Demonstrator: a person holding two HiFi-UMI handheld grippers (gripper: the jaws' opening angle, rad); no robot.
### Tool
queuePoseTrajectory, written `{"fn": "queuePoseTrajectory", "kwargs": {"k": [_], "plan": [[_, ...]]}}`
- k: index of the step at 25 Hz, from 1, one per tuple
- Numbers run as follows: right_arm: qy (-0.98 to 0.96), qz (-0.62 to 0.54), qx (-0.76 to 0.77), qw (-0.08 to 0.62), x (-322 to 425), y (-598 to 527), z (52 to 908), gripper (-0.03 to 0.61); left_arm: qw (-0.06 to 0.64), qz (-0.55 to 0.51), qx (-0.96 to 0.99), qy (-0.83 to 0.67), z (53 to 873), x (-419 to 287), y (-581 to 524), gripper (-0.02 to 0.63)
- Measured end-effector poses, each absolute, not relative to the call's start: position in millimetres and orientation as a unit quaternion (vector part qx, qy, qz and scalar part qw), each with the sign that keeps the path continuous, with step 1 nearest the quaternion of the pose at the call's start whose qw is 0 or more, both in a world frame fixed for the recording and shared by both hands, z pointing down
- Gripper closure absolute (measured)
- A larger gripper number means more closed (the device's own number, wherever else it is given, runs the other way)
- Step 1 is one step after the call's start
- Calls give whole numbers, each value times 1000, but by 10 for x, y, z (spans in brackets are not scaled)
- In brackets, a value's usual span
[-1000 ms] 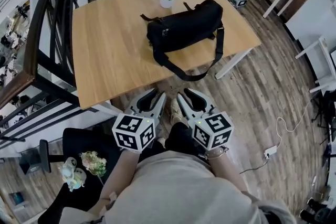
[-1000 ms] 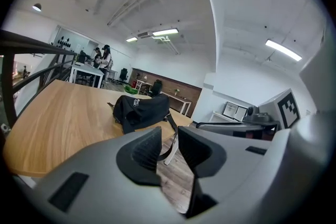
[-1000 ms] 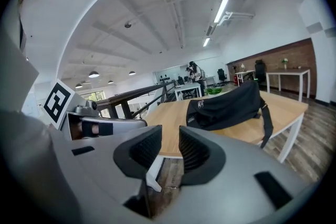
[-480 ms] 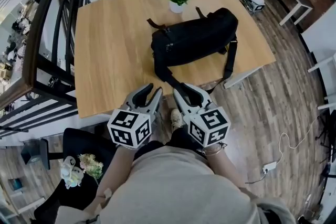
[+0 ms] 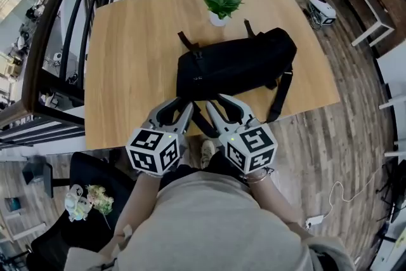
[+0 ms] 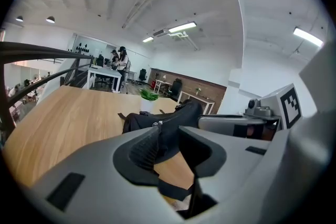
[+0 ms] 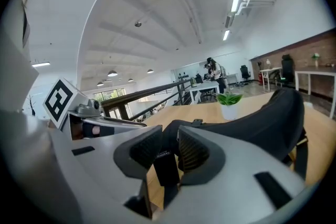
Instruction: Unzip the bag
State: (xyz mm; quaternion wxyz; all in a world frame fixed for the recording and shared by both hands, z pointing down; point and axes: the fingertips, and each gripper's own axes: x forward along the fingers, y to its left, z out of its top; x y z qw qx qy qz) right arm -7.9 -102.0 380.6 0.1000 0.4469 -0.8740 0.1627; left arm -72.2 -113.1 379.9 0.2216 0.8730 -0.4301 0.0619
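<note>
A black duffel bag (image 5: 235, 66) lies zipped across the middle of the wooden table (image 5: 127, 60). Its shoulder strap (image 5: 283, 92) hangs over the near edge. Both grippers hover side by side at that edge, tips just short of the bag's near side. My left gripper (image 5: 186, 106) is open and holds nothing. Past its jaws I see the bag (image 6: 185, 113) with its small metal zip pulls (image 6: 156, 124). My right gripper (image 5: 212, 101) is closing its jaws. A length of strap (image 7: 167, 165) shows in the gap of the right gripper (image 7: 169, 147), and the pads do not press on it.
A small potted plant (image 5: 222, 6) stands just behind the bag. A dark stair railing (image 5: 57, 41) runs along the table's left side. A black stool with flowers (image 5: 85, 203) sits low on the left. White tables (image 5: 361, 3) stand on the wooden floor to the right.
Both grippers have moved forward from below the table's near edge to the bag's near side. The bag has not moved on the table.
</note>
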Motion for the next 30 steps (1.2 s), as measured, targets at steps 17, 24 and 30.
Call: {"fn": "queuePoseTrajectory", "kwargs": {"k": [17,24,30], "plan": [[-894,162,392,142,-56,-1324,3997,503,261,43,831,-489,4050,-854,-1348,502],[-888,171,398,154,-67,-1335,4105,506,267,42,832,-485,4135,-932,-1436,499],[-882,172,409,160,-113,-1433,4119,506,286,46,834,-469,4221,-907,-1539,443]]}}
